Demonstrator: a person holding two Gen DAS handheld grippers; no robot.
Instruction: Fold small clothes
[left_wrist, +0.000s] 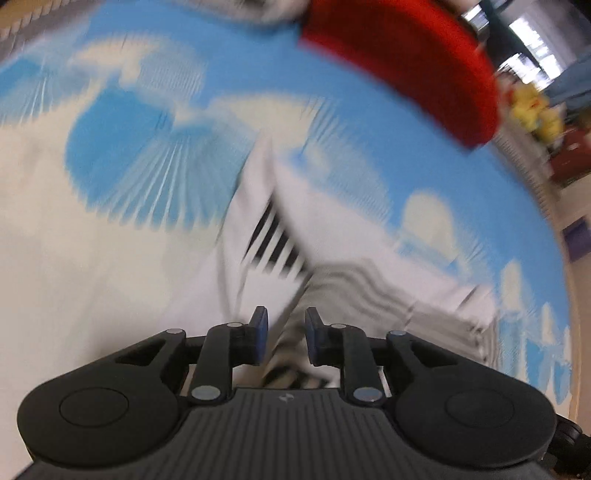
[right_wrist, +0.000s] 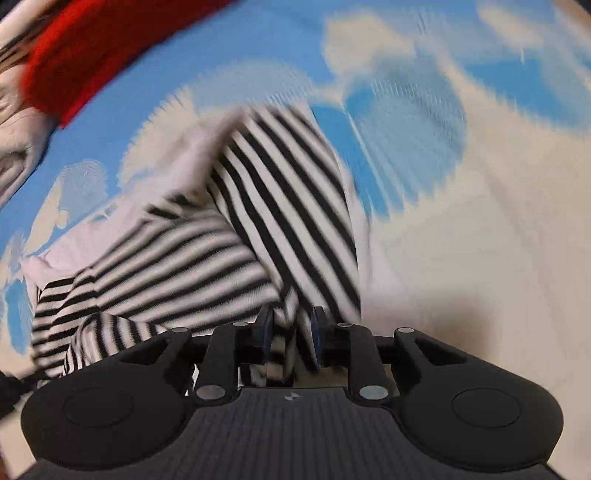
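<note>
Beyond the fingertips of both grippers spreads a blue and cream patterned cloth surface (left_wrist: 332, 85), blurred in both wrist views, carrying everything else in sight. Far ahead of the left gripper (left_wrist: 284, 338) and off to its right lies a bright red piece of thick fabric (left_wrist: 410, 62), well apart from the fingers. Past that red piece, at the surface's far right edge, sits a small yellow soft object (left_wrist: 532, 107), too blurred to tell more. In the right wrist view the same red fabric (right_wrist: 96, 48) lies far ahead and to the left of the right gripper (right_wrist: 291, 336), with rumpled pale cloth (right_wrist: 18, 147) just beside it at the picture's left edge. Nothing stands between either gripper and the garment.

The small black-and-white striped knit garment (right_wrist: 229, 240) lies bunched on the patterned surface, directly ahead of the right gripper and spreading to its left. One fold runs its stripes diagonally up and away from the fingers; a lower part shows stripes running nearly sideways. A gathered bit of the striped cloth sits between the right gripper's blue pads (right_wrist: 266, 332), which stand slightly apart; whether they press on it cannot be told.

In the left wrist view the garment (left_wrist: 280, 243) shows mostly its pale side with a short patch of stripes, reaching back between the left gripper's blue pads (left_wrist: 260, 332). Those fingers stand apart with clear gaps beside the cloth.
</note>
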